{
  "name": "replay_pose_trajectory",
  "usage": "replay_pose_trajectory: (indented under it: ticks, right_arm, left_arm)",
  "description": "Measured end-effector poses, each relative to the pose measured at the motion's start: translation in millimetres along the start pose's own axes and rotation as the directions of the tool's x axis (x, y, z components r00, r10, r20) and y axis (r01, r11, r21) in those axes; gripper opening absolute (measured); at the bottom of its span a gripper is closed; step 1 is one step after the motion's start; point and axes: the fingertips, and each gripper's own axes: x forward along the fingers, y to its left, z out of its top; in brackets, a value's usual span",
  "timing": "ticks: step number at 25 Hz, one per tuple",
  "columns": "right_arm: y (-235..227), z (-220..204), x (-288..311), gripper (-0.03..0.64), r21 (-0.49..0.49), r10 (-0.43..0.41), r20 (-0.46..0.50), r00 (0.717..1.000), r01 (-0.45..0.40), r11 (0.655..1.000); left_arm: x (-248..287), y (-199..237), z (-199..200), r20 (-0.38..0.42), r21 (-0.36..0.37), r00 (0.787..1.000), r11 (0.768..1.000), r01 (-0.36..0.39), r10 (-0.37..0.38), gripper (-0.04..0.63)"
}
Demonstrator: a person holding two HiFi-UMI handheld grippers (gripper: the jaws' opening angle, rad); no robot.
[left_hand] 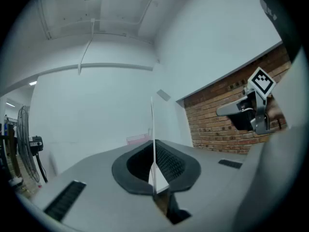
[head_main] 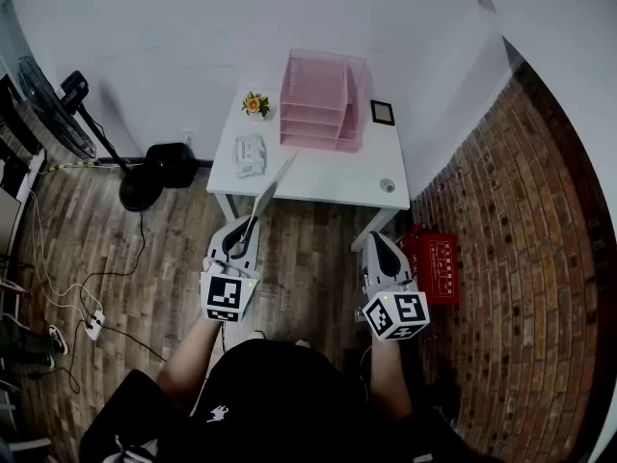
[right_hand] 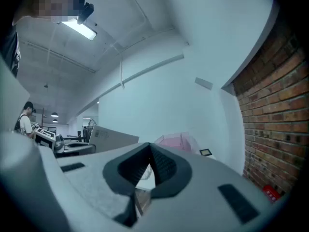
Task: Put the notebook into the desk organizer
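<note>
Left tongs (head_main: 247, 228) clamped on notebook (head_main: 274, 187), gripping lower edge. Notebook held in air, thin and edge-on, tilting up toward front edge of white desk (head_main: 323, 179), not yet in pink organizer (head_main: 318, 85) standing at back of desk. Right tongs (head_main: 376, 241) together, nothing between them, well apart from notebook. Print on notebook cover too blurred to read. Small flowers (head_main: 255, 104) left of organizer, dark frame (head_main: 382, 113) right. Red box (head_main: 436, 266) on floor by brick wall, white lettering unreadable.

Organizer (head_main: 324, 99) on table (head_main: 328, 183), flowers (head_main: 255, 104) left
</note>
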Motion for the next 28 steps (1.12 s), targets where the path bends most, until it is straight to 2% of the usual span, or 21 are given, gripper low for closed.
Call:
replay_pose_trajectory:
  ticks: [19, 28]
  right_arm:
    - [69.4, -15.3, 10.5, 0.002, -0.033, -0.049, -0.033, 0.998, 0.048, 0.998]
    - [115.9, -33.4, 23.8, 0.002, -0.056, -0.043, -0.083, 0.996, 0.038, 0.998]
  left_arm:
    - [-22.8, 45.7, -20.9, 0.014, 0.030, 0.997, 0.996, 0.080, -0.080, 0.011]
    - [-38.4, 78.4, -47.1, -0.010, -0.002, 0.996, 0.996, 0.094, -0.094, 0.011]
